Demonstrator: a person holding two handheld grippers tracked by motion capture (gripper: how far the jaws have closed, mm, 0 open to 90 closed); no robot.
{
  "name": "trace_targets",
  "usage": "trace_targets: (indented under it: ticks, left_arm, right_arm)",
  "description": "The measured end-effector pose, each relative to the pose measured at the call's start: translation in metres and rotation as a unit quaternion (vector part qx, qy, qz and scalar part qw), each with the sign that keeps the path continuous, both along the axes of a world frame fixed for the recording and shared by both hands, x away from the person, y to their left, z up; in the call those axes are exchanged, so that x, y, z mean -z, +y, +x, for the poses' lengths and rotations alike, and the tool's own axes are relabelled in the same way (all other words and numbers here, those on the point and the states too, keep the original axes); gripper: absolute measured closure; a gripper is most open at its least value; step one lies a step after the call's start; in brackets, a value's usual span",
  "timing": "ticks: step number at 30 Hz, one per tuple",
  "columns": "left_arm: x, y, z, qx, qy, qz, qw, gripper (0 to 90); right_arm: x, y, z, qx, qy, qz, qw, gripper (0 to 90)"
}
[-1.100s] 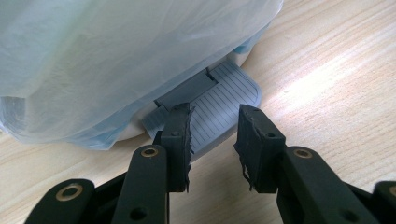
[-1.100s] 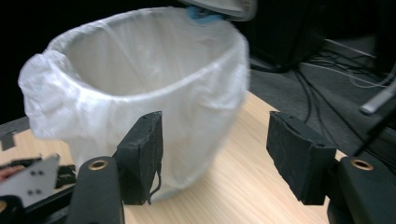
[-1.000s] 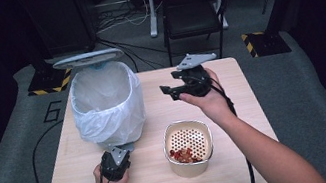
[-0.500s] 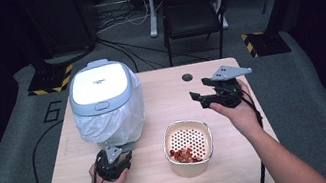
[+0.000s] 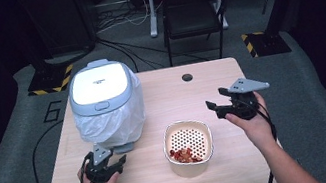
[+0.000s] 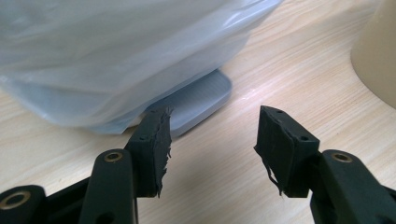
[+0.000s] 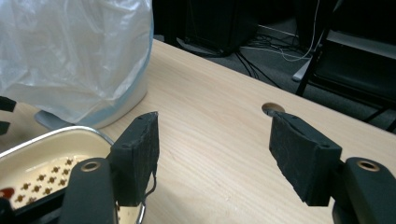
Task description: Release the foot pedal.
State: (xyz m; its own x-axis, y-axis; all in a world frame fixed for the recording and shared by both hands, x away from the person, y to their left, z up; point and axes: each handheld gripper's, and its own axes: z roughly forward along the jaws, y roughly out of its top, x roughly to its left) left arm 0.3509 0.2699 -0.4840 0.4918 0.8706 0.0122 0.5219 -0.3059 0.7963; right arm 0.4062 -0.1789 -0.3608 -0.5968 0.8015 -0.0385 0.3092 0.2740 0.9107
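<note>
A grey pedal bin (image 5: 101, 89) with a white plastic liner stands at the table's left, its lid down. Its foot pedal (image 6: 201, 100) juts out at the base, just ahead of my left gripper (image 6: 212, 135), which is open and empty. In the high view the left gripper (image 5: 116, 162) sits low on the table near the bin's front. A cream bowl (image 5: 192, 166) with a perforated insert holds red scraps. To the right of the bowl and above the table, my right gripper (image 5: 214, 98) is open and holds nothing; in its own view my right gripper (image 7: 215, 135) faces the liner (image 7: 74, 56) and the bowl's rim (image 7: 70, 132).
The wooden table (image 5: 167, 96) has a round cable hole (image 5: 187, 77) near its far edge. A black chair (image 5: 193, 12) and floor cables lie behind the table. Bare tabletop lies between the bin and my right gripper.
The bin lid, open a second ago, has come down and stays shut. My right gripper has moved right and nearer the table's front. My left gripper has drawn back slightly from the pedal.
</note>
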Motion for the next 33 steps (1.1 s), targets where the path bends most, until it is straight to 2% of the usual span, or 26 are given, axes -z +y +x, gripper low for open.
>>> trace_targets:
  ticks: [4,6,8,9,10,15,16,17,22,25,28,29,31,33]
  left_arm:
    - [0.0,0.008,-0.002,-0.004,0.001,-0.008,1.0,43.3]
    - [-0.001,0.016,-0.003,-0.012,0.005,-0.015,0.9998,42.5]
    - [0.0,0.02,-0.003,-0.016,0.0,-0.018,0.9997,42.5]
    - [0.0,0.026,-0.004,-0.016,0.006,-0.018,0.9997,42.3]
    - [0.0,0.029,-0.004,-0.02,0.005,-0.02,0.9996,42.2]
    - [0.003,0.041,-0.004,-0.038,0.004,-0.028,0.9989,42.0]
    - [0.004,0.042,-0.003,-0.043,0.001,-0.029,0.9987,42.0]
    - [0.006,0.044,-0.003,-0.047,0.001,-0.027,0.9985,42.1]
    - [0.014,0.053,0.001,-0.061,0.01,-0.03,0.9976,42.0]
    - [0.02,0.059,0.004,-0.077,0.016,-0.02,0.9967,41.8]
    - [0.023,0.062,0.006,-0.086,0.014,-0.015,0.9961,41.4]
    - [0.023,0.065,0.007,-0.085,0.02,-0.008,0.9962,41.3]
    - [0.025,0.069,0.008,-0.095,0.013,-0.002,0.9954,40.6]
    - [0.026,0.072,0.008,-0.101,0.017,-0.014,0.9947,39.9]
  right_arm:
    - [0.015,-0.007,-0.006,0.014,0.008,0.011,0.9998,33.0]
    - [0.029,-0.012,-0.01,0.024,0.016,0.01,0.9995,32.8]
    - [0.032,-0.014,-0.011,0.027,0.017,0.008,0.9994,32.8]
    - [0.042,-0.018,-0.014,0.041,0.021,-0.002,0.9989,32.7]
    - [0.045,-0.019,-0.015,0.045,0.021,-0.002,0.9988,32.7]
    - [0.065,-0.03,-0.019,0.064,0.038,0.014,0.9971,32.5]
    - [0.065,-0.03,-0.019,0.064,0.038,0.014,0.9971,32.5]
    - [0.074,-0.033,-0.019,0.07,0.046,0.011,0.9964,32.3]
    - [0.088,-0.038,-0.018,0.078,0.057,0.016,0.9952,31.5]
    - [0.104,-0.045,-0.017,0.084,0.074,0.019,0.9935,30.7]
    - [0.111,-0.047,-0.017,0.087,0.079,0.021,0.9928,29.8]
    - [0.115,-0.048,-0.017,0.088,0.079,0.015,0.9928,29.4]
    - [0.123,-0.049,-0.015,0.095,0.076,-0.01,0.9925,28.9]
    - [0.128,-0.05,-0.014,0.097,0.078,-0.023,0.992,28.9]
